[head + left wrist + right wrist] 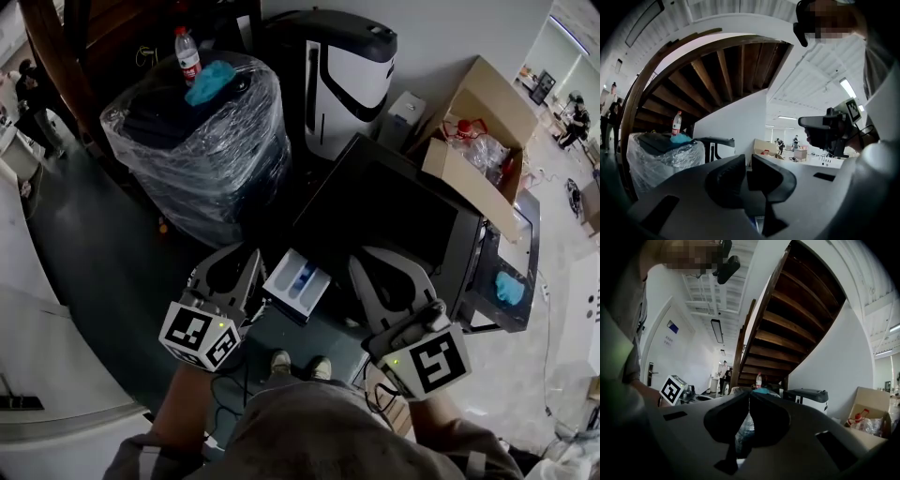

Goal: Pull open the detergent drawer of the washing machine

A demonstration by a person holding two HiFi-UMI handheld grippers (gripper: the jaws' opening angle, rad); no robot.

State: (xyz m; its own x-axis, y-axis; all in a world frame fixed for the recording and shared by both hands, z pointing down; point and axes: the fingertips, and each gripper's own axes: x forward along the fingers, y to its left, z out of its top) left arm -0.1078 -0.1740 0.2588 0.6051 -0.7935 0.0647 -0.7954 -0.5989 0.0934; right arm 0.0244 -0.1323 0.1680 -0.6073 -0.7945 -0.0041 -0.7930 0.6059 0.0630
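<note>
The washing machine [394, 211] has a black top. Its white detergent drawer [298, 284], with a blue insert, stands pulled out of the front toward me. In the head view my left gripper [251, 255] hovers just left of the drawer and my right gripper [367, 258] just right of it, neither touching it. The left gripper view shows the left gripper [748, 161] with its jaws nearly together and nothing between them. The right gripper [749, 397] has its tips touching and holds nothing.
A plastic-wrapped appliance [197, 141] with a bottle [188, 54] and a blue cloth [210, 80] on top stands at the back left. A black-and-white appliance [347, 75] is behind the washer. An open cardboard box [478, 141] rests on its right. A white appliance [37, 356] is at my left.
</note>
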